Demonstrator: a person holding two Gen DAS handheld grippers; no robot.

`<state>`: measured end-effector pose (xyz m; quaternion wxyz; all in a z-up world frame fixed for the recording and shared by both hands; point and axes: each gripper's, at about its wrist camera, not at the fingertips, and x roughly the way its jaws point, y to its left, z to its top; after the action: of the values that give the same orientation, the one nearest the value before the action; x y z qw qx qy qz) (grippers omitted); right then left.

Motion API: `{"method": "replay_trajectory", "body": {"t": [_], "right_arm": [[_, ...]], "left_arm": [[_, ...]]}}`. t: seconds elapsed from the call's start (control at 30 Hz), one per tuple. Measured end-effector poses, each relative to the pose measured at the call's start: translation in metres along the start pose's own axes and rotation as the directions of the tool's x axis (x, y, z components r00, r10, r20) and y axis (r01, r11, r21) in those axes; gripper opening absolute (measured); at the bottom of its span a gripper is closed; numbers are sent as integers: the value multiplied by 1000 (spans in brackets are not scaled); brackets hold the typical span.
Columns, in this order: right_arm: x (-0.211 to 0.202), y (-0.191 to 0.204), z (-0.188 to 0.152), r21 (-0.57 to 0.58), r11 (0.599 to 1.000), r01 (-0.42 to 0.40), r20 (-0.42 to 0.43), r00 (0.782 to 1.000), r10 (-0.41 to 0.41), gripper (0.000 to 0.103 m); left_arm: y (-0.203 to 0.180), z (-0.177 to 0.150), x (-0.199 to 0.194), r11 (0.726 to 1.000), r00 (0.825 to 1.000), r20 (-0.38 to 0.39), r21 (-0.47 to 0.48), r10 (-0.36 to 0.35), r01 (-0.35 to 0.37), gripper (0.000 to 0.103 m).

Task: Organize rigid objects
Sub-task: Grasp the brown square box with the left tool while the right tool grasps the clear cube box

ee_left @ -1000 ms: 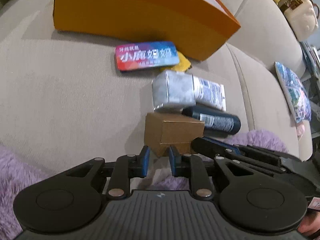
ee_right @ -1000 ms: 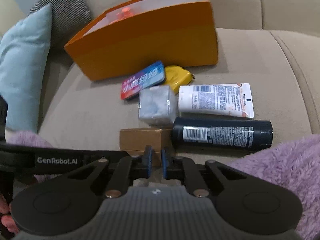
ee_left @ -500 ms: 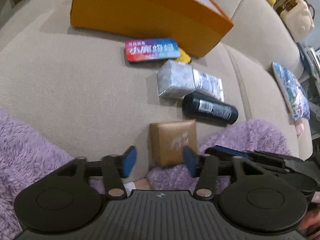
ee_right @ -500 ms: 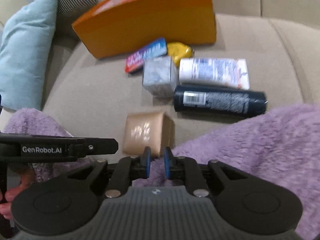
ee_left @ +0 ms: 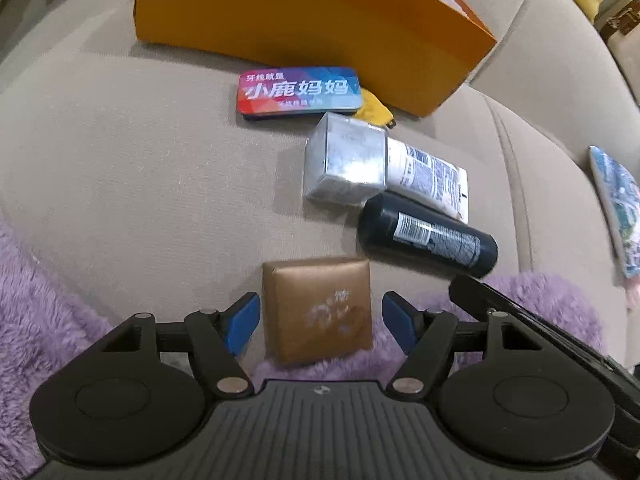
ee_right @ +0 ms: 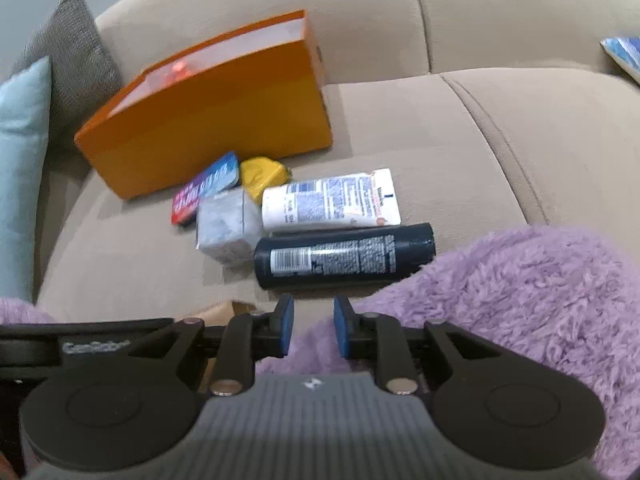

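Note:
A brown box (ee_left: pixel 318 310) lies flat on the sofa seat between the open fingers of my left gripper (ee_left: pixel 318 320), which do not touch it. Beyond it lie a dark blue bottle (ee_left: pixel 428 236), a white tube (ee_left: pixel 428 174), a silver-grey box (ee_left: pixel 346 160), a colourful tin (ee_left: pixel 298 90) and a yellow object (ee_left: pixel 372 110). My right gripper (ee_right: pixel 314 326) is partly open and empty, just short of the dark bottle (ee_right: pixel 344 256). A corner of the brown box (ee_right: pixel 222 312) shows at its left.
An orange open box (ee_left: pixel 304 20) stands at the back of the seat, also in the right wrist view (ee_right: pixel 208 108). A purple fluffy blanket (ee_right: pixel 520 300) covers the near edge. A blue cushion (ee_right: pixel 20 168) is at the left.
My left gripper has opened and let go of the brown box, which now lies flat. My right gripper has opened slightly and shifted right, toward the dark bottle.

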<state>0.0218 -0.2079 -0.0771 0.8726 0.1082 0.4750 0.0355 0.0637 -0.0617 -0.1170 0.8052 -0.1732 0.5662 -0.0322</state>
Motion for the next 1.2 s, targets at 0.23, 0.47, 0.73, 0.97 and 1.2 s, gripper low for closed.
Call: {"method": "replay_trajectory", "body": {"t": [0.23,0.47,0.73,0.97,1.2], "right_arm": [[8,-5,5,46,999,-30,-5,1000,30,23],[15,0,6,15,999,-29,-28,999,29,31],[25,27,17,-85,995,-55,-53,997,51,48],[47,63,50,-202,979,-31,-37,999,24,75],[79,91,63,-266,964,25,-95,994,-52,74]], "left_arm": [[-12,2,24,996,997,-38,64,66,-63,82],[-5,4,18,995,999,-30,94,44,-41,73],[28,29,-12,997,996,64,43,55,-58,72],[61,63,-24,992,985,128,34,119,-124,72],[84,72,-6,997,994,78,8,70,-71,72]]}}
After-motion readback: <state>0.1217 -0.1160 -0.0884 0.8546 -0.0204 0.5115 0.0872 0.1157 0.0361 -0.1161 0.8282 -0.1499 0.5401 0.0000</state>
